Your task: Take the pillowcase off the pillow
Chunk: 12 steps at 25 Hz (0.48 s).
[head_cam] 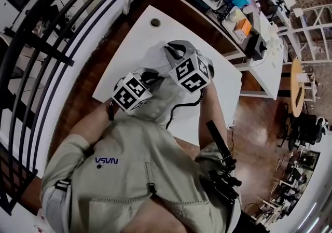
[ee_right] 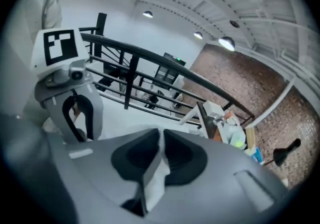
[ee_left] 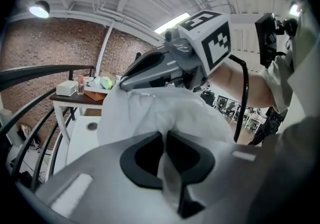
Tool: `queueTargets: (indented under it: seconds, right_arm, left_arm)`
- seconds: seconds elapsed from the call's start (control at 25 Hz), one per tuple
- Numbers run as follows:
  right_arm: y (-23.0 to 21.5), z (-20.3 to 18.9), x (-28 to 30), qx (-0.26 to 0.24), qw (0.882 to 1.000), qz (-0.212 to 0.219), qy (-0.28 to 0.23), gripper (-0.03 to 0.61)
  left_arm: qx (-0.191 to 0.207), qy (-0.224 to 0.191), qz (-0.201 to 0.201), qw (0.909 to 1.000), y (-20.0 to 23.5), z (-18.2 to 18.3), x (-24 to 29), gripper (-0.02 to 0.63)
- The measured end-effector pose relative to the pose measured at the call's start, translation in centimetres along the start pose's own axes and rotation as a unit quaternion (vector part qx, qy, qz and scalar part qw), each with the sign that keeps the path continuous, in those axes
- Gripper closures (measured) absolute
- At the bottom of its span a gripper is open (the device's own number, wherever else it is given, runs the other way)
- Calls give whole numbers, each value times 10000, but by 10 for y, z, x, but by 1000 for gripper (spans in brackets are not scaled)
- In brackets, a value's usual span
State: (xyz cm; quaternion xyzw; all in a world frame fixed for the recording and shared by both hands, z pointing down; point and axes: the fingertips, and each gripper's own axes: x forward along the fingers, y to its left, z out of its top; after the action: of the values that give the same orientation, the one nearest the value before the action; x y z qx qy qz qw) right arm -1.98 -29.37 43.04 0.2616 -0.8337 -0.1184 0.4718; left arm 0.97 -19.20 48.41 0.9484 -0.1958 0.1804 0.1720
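Note:
The white pillowcase (head_cam: 162,98) with the pillow is bunched and lifted off the white table (head_cam: 129,50), close to the person's chest. My left gripper (head_cam: 154,79) is shut on a fold of its fabric; in the left gripper view the cloth (ee_left: 165,111) runs down between the black pads (ee_left: 145,155). My right gripper (head_cam: 175,51) sits just right of it, also shut on a strip of white fabric (ee_right: 156,175) pinched between its pads (ee_right: 180,155). Each gripper shows in the other's view: the right gripper (ee_left: 165,71) and the left gripper (ee_right: 70,93). How the pillow sits inside the case is hidden.
A dark metal railing (head_cam: 36,45) curves along the left. The table has a round cable hole (head_cam: 155,22). A cluttered white desk (head_cam: 233,3) stands behind, and a round wooden table (head_cam: 296,84) at right. A black cable (head_cam: 184,106) hangs by the right arm.

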Motion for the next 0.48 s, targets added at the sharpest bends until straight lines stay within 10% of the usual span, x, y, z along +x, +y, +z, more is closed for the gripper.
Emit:
queueTargets:
  seconds: [0.48]
  right_arm:
    - [-89,-13,-26,1219,9796,-1529,-455,563]
  left_arm:
    - [447,113,-265,9986,-32,-15,-22,589]
